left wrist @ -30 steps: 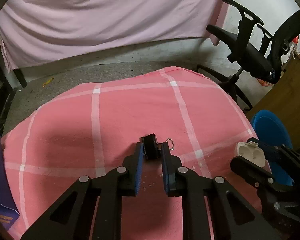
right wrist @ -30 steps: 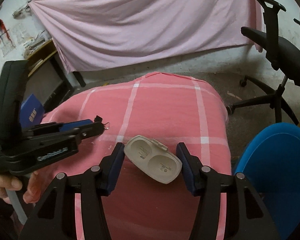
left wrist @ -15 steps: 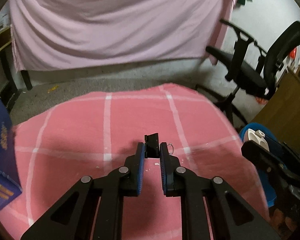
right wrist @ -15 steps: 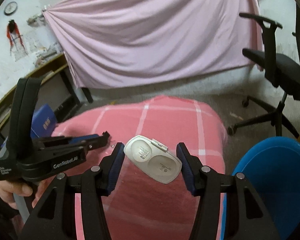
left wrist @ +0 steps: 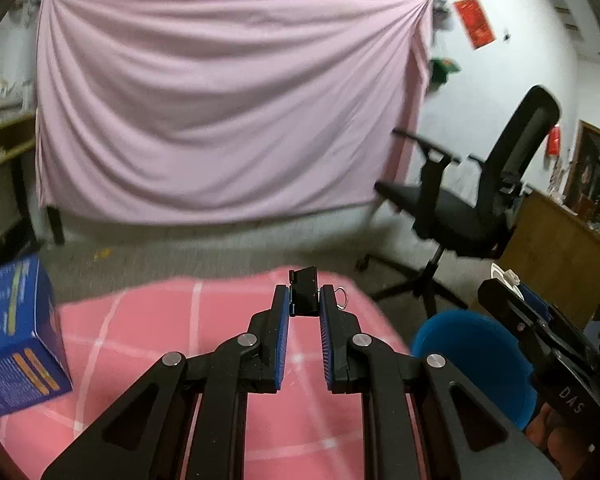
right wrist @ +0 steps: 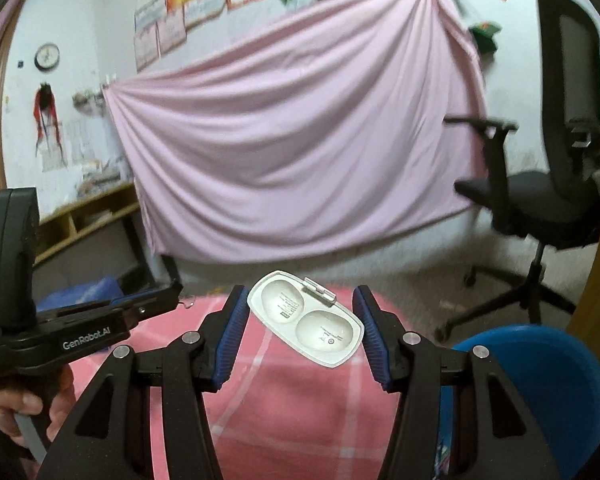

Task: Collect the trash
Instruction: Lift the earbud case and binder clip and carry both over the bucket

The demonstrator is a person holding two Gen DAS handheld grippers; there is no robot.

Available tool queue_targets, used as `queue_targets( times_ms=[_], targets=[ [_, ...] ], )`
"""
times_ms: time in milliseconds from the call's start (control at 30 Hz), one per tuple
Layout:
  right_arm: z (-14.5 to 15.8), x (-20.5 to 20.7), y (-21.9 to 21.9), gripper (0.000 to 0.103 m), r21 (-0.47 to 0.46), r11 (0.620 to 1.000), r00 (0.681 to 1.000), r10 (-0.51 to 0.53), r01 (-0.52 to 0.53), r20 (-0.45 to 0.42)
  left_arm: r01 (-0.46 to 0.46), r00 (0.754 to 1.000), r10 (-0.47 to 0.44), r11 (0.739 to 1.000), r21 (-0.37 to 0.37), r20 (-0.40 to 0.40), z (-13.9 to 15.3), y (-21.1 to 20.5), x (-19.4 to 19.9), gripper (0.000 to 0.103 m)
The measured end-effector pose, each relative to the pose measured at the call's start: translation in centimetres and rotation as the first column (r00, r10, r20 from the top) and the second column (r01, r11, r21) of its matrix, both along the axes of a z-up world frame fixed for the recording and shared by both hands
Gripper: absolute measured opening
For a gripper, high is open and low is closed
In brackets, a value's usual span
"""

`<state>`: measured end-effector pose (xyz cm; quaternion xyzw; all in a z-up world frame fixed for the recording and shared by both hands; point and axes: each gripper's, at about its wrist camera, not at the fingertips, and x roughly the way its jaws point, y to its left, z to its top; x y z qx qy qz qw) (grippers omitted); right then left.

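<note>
My left gripper [left wrist: 304, 304] is shut on a small black binder clip [left wrist: 305, 291] with a wire loop, held in the air above the pink checked table [left wrist: 204, 364]. My right gripper [right wrist: 300, 316] is shut on a white plastic blister tray [right wrist: 305, 318] with two oval hollows, also held above the table. The right gripper shows at the right of the left wrist view [left wrist: 540, 336], above a blue bin [left wrist: 476, 356]. The left gripper shows at the left of the right wrist view [right wrist: 100, 320]. The blue bin [right wrist: 540, 376] lies low right there.
A blue box [left wrist: 16, 340] stands on the table's left side. A black office chair [left wrist: 472, 208] stands on the floor to the right, beside a wooden cabinet [left wrist: 560, 248]. A pink sheet [left wrist: 220, 112] hangs on the back wall.
Both grippers have risen and tilted up with their loads still held; the table has dropped lower in both views and the wall fills more of the view.
</note>
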<state>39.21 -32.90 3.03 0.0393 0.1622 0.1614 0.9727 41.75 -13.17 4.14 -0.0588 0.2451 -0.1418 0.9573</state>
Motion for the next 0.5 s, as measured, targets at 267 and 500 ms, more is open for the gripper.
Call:
queue_targets(
  times_ms=[267, 500],
  targets=[
    [2.7, -3.5, -3.5, 0.052, 0.010, 0.995, 0.978, -0.095, 0.095, 0.187, 0.067, 0.980, -0.067, 0.998, 0.011, 0.186, 2.9, -4.3, -4.0, 0.012],
    [3.0, -5.1, -7.4, 0.052, 0.033, 0.986, 0.961, -0.170, 0.166, 0.219, 0.159, 0.947, -0.172, 0.985, 0.070, 0.272, 3.2, -9.5, -6.3, 0.012]
  ],
)
